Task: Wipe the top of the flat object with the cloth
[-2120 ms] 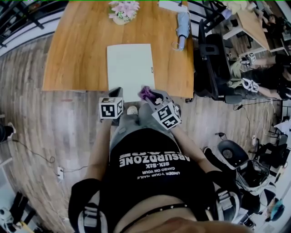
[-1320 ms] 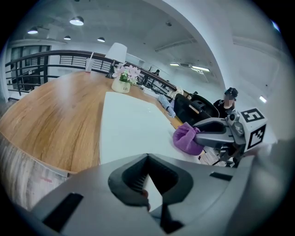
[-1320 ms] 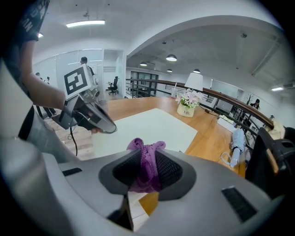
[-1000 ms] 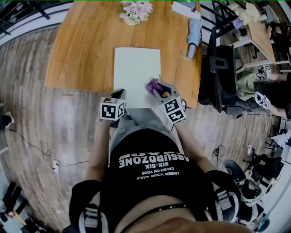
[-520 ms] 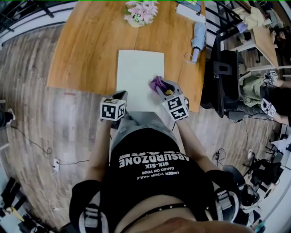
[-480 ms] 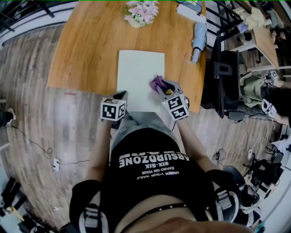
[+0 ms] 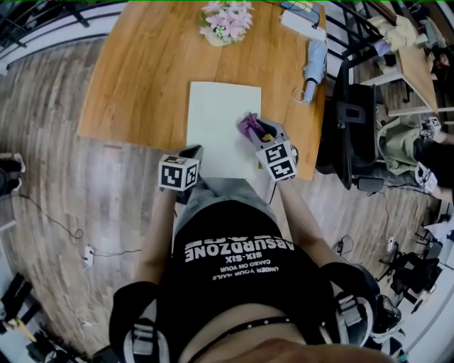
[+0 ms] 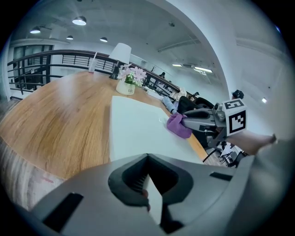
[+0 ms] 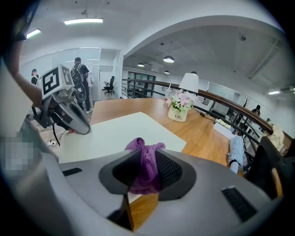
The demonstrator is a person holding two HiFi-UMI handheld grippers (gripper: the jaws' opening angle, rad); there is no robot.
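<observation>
The left gripper (image 7: 190,153) sits at the near left corner of the board (image 7: 216,117), a pale flat sheet lying on the wooden table (image 7: 135,71). In the left gripper view its jaws (image 8: 148,186) are drawn in narrow, with the near edge of the board (image 8: 133,131) pinched between them. The board lies with its long sides running away from the person, its near end at the table's front edge. On the right part of the board, close to the right edge, rests the purple cloth (image 7: 247,125), bunched into a lump and touching the surface. The right gripper (image 7: 257,132) comes at it from the near right. In the right gripper view the jaws (image 9: 145,177) are clamped on the cloth (image 9: 144,163), which bulges up out of them, with the board (image 9: 110,131) stretching out beyond. From the left gripper view the cloth (image 8: 178,125) shows pressed to the board at the tip of the right gripper (image 8: 196,120). Past the board's far end stands a pot of pink flowers (image 7: 227,20), and to the right of the board a folded blue umbrella (image 7: 313,62) lies on the table.
</observation>
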